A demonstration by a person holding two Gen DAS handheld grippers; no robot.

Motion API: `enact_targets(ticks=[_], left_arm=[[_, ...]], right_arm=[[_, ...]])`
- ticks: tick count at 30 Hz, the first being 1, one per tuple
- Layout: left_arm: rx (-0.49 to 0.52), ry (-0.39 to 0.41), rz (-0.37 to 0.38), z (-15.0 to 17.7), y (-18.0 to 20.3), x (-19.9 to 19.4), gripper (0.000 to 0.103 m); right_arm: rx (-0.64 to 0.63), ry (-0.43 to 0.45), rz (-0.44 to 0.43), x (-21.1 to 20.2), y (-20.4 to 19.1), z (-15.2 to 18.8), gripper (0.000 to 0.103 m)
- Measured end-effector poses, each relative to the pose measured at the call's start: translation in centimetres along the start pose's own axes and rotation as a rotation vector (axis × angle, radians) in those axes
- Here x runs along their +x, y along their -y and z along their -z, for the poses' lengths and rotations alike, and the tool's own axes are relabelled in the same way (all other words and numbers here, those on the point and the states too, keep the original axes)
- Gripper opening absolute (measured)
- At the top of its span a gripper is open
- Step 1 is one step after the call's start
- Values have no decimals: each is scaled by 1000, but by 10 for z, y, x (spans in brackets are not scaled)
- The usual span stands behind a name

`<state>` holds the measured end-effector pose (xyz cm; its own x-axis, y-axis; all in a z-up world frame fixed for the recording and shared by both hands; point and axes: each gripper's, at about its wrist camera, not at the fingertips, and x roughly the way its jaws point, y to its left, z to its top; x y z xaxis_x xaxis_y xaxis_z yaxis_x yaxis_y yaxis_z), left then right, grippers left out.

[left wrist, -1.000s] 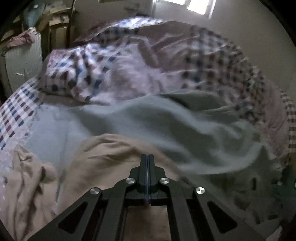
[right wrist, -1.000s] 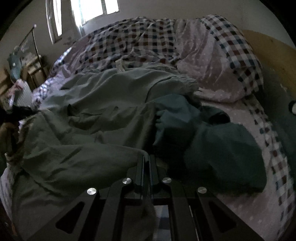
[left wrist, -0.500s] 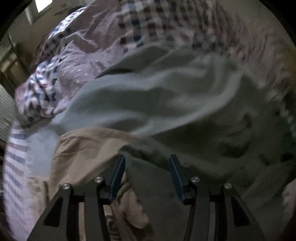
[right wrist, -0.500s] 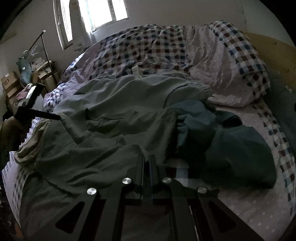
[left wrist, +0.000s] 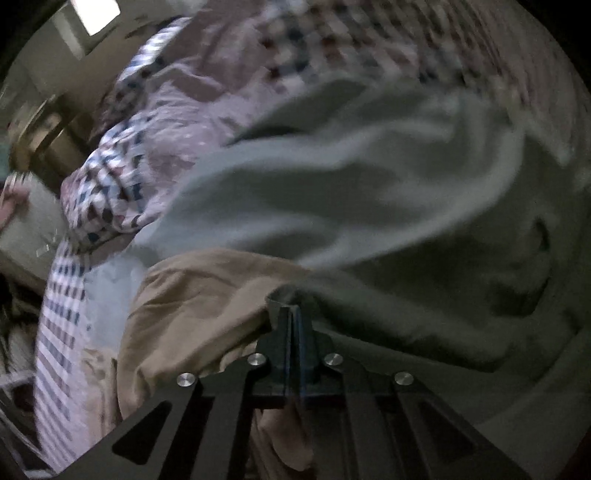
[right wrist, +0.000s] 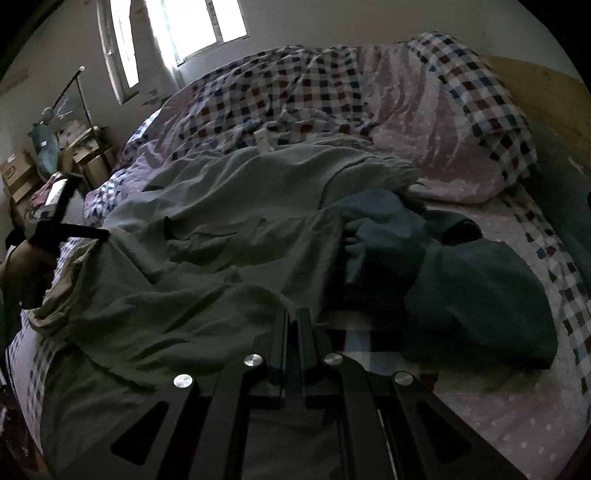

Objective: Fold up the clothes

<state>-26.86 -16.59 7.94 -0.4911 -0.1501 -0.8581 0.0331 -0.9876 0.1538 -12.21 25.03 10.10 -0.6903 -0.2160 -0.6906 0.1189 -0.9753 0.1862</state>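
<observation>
Pinching the grey-green garment [right wrist: 229,221] at 2 points is the step in hand, and doing it well means each grip stays on an outer edge of that cloth alone. The left gripper [left wrist: 291,314] has its jaws together on a fold of the garment's edge, right where it overlaps the tan garment [left wrist: 192,295]; the tan cloth lies just beside the tips, so a judgement: lift gently and check that only the grey-green layer rises. The right gripper [right wrist: 291,317] has its jaws together too, with the garment's near hem bunched at the tips; whether cloth actually sits between them I cannot tell. The garment lies crumpled across the middle of the bed [right wrist: 498,406], so pulling both grips apart and level should flatten it before any fold. The dark teal garment [right wrist: 461,288] touches its right side and could drag along

Counted: 3 garments on the bed, 1 grey-green, 1 tan, 1 dark teal; 1 checked duvet [right wrist: 314,85] behind the grey-green garment; 2 grippers; 1 window [right wrist: 192,26] beyond the bed
</observation>
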Motion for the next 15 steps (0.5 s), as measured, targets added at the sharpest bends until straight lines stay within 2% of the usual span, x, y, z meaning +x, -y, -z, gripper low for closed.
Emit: enact_targets(ticks=[5, 9, 15], left_arm=[[-159, 88, 35, 4, -27, -10, 1], [-217, 96, 21, 16, -40, 0, 1], [-286, 197, 3, 32, -47, -6, 1]], right_arm=[[25, 5, 24, 5, 12, 1, 3], [24, 9, 55, 16, 19, 0, 3], [20, 8, 80, 46, 25, -1, 3]])
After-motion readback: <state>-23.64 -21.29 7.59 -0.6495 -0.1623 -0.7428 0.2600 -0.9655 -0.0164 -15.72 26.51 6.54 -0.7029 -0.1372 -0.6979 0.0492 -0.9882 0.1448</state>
